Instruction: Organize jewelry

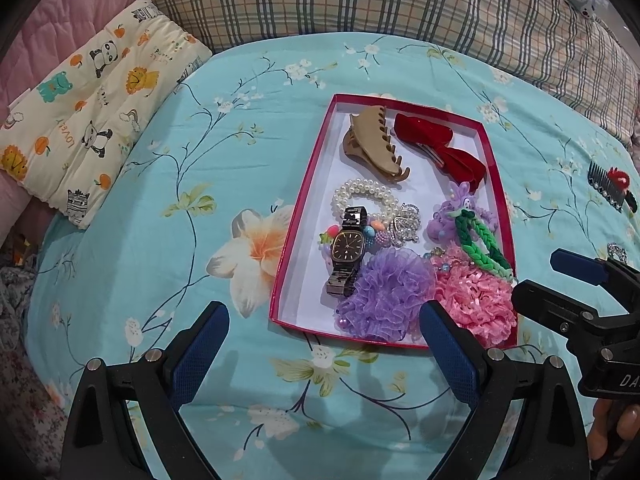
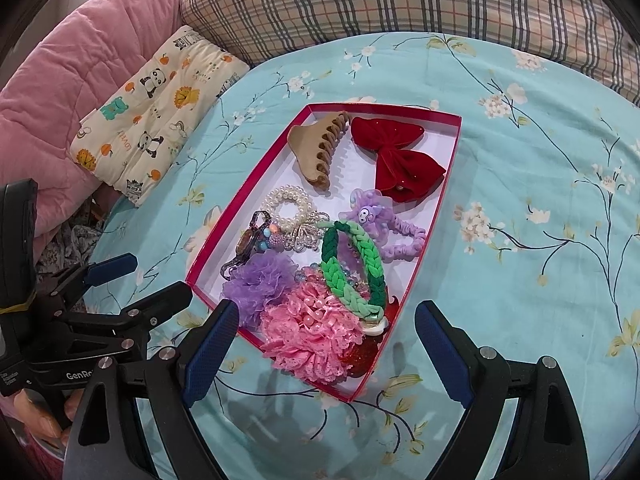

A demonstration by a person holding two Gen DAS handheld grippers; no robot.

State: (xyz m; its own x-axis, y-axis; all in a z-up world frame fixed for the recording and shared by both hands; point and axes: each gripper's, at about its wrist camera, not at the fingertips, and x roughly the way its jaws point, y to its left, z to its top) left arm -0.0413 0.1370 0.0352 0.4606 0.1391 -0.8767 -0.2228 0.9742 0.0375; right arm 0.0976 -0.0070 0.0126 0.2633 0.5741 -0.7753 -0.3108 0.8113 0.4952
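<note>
Both of your grippers hang just short of the near edge of the red-rimmed box [image 1: 304, 200], and both are spread wide with nothing between the blue pads. Your left gripper [image 1: 324, 344] sits at the near left corner; your right gripper [image 2: 326, 344] sits at the near right corner, angled across the box from that side. Held back and open like this, they look ready for another pick, or for a pause after a drop.

Nearly all the jewelry is already in the box, which rests flat on the turquoise floral bedsheet [image 1: 160, 240]. At the far end lie a tan claw clip [image 1: 372, 144] and a red velvet bow [image 2: 396, 156], side by side. In the middle, a pearl bracelet [image 1: 360, 196] touches a dark square-faced watch [image 1: 348, 246], with a purple plush scrunchie [image 2: 384, 220] to the right. Near you, a purple ruffled scrunchie [image 1: 388, 292] and a pink lace scrunchie [image 2: 308, 332] crowd the corner, and a green braided band [image 2: 356, 268] leans over the pink one.

One piece remains outside: a black comb with a red ornament [image 1: 612, 188] on the sheet, well to the right of the box. I judge that is yours to fetch next, likely with the right hand.
</note>
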